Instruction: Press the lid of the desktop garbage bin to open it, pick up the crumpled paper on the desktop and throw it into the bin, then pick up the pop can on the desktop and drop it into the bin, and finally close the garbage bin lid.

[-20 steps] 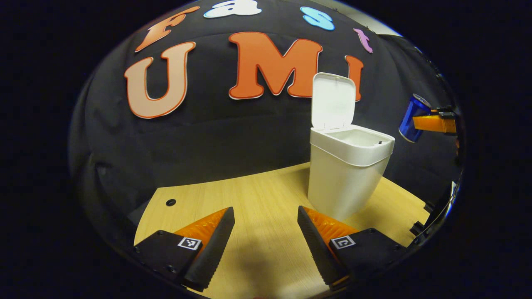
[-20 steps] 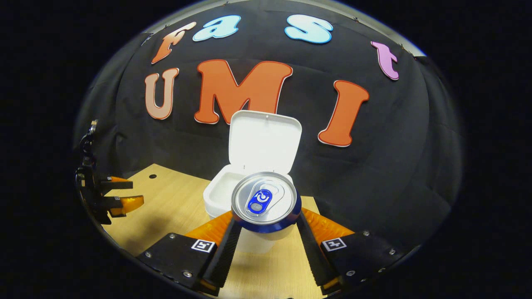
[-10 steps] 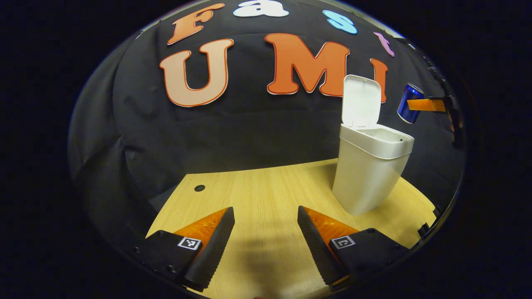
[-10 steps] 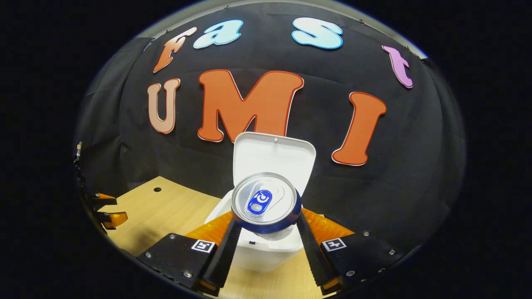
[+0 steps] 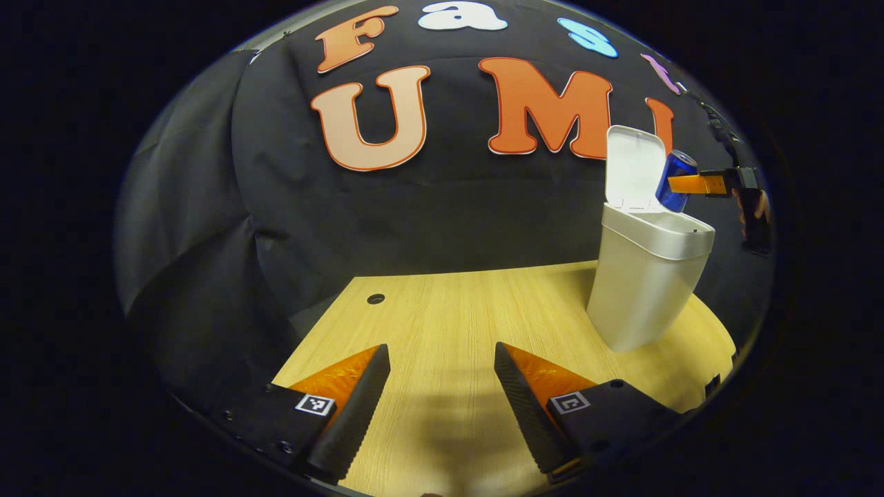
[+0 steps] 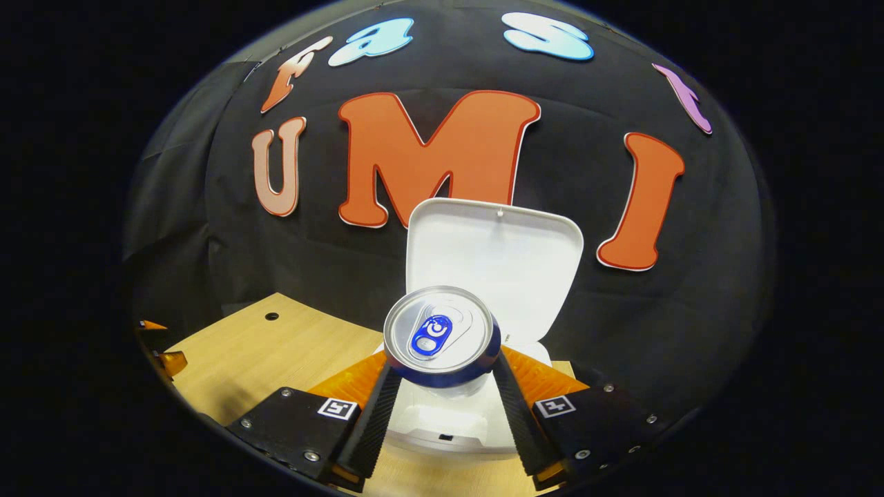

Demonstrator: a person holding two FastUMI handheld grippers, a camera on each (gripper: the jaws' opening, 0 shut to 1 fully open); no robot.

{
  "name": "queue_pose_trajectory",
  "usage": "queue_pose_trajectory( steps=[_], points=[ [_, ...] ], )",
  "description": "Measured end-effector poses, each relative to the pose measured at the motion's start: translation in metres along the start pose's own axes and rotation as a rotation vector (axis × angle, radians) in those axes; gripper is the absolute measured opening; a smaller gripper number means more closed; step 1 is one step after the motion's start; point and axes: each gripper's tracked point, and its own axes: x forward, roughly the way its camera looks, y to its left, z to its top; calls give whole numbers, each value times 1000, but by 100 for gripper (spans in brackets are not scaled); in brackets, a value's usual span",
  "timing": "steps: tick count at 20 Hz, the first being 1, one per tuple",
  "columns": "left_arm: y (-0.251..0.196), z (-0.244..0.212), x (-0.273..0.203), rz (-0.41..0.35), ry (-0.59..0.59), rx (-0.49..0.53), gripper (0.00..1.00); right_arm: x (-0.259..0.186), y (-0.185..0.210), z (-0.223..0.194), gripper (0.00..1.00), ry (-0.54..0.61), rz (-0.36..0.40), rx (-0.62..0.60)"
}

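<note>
In the left gripper view, the left gripper (image 5: 442,386) hangs wide and empty over the tabletop (image 5: 449,317); the bin (image 5: 646,276) stands far right, lid (image 5: 632,166) raised. In the right gripper view, the right gripper (image 6: 442,397) clamps the pop can (image 6: 440,335) above the bin's mouth.

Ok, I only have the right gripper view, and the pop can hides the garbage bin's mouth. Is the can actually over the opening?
Observer: Yes. In the left gripper view the pop can hangs tilted in the right gripper, its lower end over the open mouth of the garbage bin, in front of the raised lid.
Operator: Is the left gripper in the way?
Observer: No. The left gripper is open with nothing between its fingers, above the wooden table, apart from the garbage bin.
</note>
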Motion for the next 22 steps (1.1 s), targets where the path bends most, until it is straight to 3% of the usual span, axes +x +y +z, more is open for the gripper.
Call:
queue_pose_trajectory(
  steps=[6, 11, 15, 22],
  points=[
    [4, -3, -5, 39, 28, 5, 98, 28, -4, -32, 79, 53, 10, 52],
    [-8, 0, -3, 21, 30, 8, 98, 37, -15, -50, 81, 89, -9, 55],
    [-18, 3, -1, 0, 25, 13, 98, 37, -18, -41, 82, 77, -9, 65],
    [-19, 0, 1, -14, 22, -13, 98, 31, -35, 13, 83, 12, -43, 55]
  ],
)
